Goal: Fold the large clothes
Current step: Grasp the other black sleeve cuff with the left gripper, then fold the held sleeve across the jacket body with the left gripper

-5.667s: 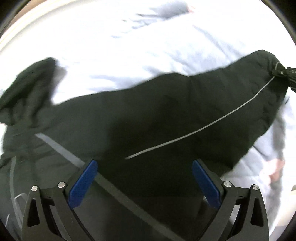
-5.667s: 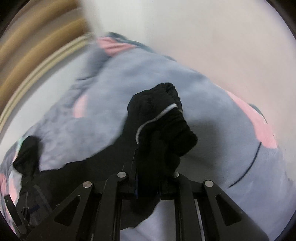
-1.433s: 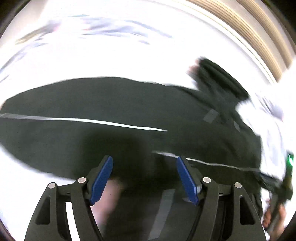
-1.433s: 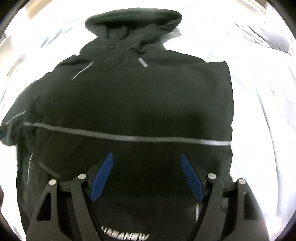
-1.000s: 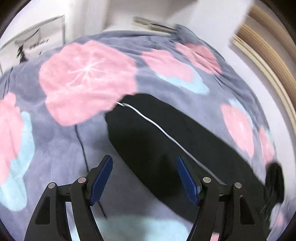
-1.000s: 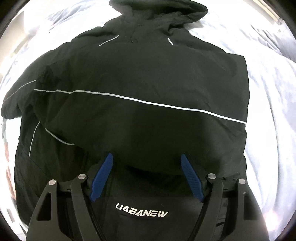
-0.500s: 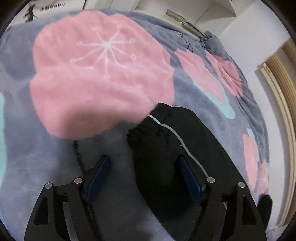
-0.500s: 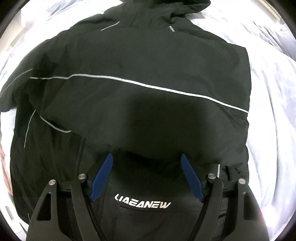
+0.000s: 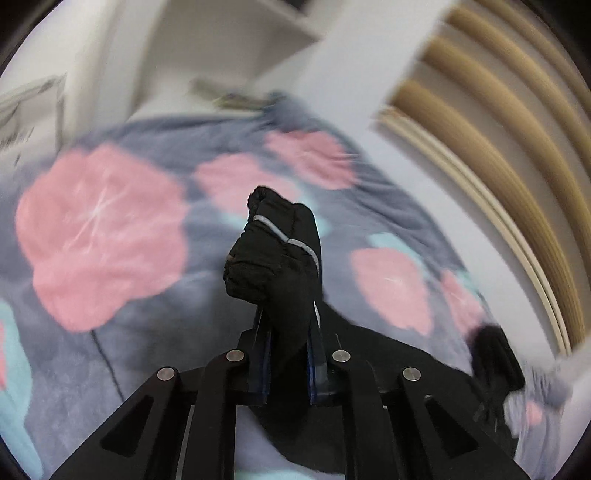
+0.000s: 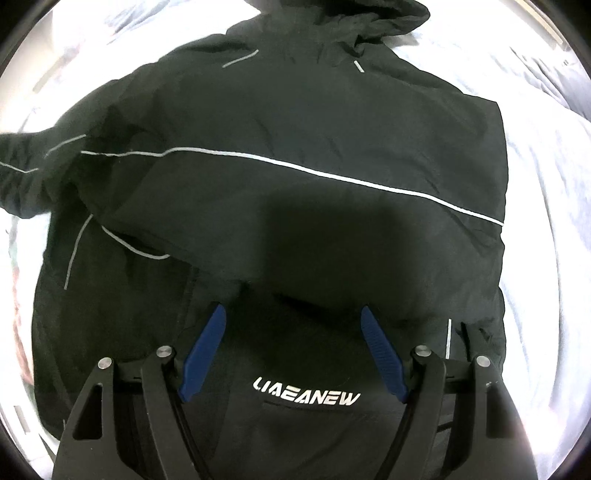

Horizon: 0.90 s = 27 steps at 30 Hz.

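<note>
While my left gripper [image 9: 289, 328] tilts downward over the flowered blanket [image 9: 103, 236], its jaws have just been closing and now pinch the bunched black cuff [image 9: 271, 254] of the jacket's sleeve, lifted clear of the blanket. My right gripper [image 10: 293, 343] points almost straight down at the black jacket [image 10: 295, 129], which lies spread on the pale bedding [image 10: 546, 184] with its hood [image 10: 369, 22] farthest from me. Those jaws stand wide, holding nothing, above the white lettering [image 10: 306, 397] near the jacket's closest edge.
</note>
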Each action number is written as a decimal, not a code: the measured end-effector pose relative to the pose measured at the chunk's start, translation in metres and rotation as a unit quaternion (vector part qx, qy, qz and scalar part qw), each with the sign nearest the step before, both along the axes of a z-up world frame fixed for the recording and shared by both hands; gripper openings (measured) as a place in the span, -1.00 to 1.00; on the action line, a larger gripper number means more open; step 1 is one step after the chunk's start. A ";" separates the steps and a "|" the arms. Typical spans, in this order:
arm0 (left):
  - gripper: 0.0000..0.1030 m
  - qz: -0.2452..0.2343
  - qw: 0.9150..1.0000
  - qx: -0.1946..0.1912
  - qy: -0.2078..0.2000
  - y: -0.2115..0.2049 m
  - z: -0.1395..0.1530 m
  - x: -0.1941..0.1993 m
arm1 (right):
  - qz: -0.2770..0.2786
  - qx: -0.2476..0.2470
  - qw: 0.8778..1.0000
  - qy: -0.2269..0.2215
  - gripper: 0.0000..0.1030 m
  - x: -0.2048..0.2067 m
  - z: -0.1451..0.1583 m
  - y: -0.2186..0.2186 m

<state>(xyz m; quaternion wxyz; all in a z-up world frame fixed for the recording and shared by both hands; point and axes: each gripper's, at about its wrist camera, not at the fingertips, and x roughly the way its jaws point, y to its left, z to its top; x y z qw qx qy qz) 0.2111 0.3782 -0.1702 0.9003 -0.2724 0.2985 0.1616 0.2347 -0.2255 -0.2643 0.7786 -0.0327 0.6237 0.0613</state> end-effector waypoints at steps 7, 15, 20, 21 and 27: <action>-0.77 -0.143 0.988 0.042 -0.036 -0.128 0.061 0.011 | -0.020 0.024 0.999 -0.022 0.52 -0.013 0.022 -0.019; -0.77 -0.337 0.939 0.033 -0.060 -0.304 0.089 0.039 | -0.057 0.026 0.997 -0.049 0.52 -0.045 0.037 -0.051; -0.76 -0.422 0.906 0.032 -0.025 -0.406 0.058 0.063 | -0.081 0.029 0.995 -0.049 0.52 -0.051 0.032 -0.060; -0.76 -0.435 0.900 0.033 -0.010 -0.426 0.044 0.068 | -0.085 0.031 0.995 -0.047 0.52 -0.050 0.030 -0.062; -0.58 -0.469 0.876 0.030 0.110 -0.496 -0.055 0.090 | -0.095 0.027 0.994 -0.042 0.52 -0.048 0.022 -0.073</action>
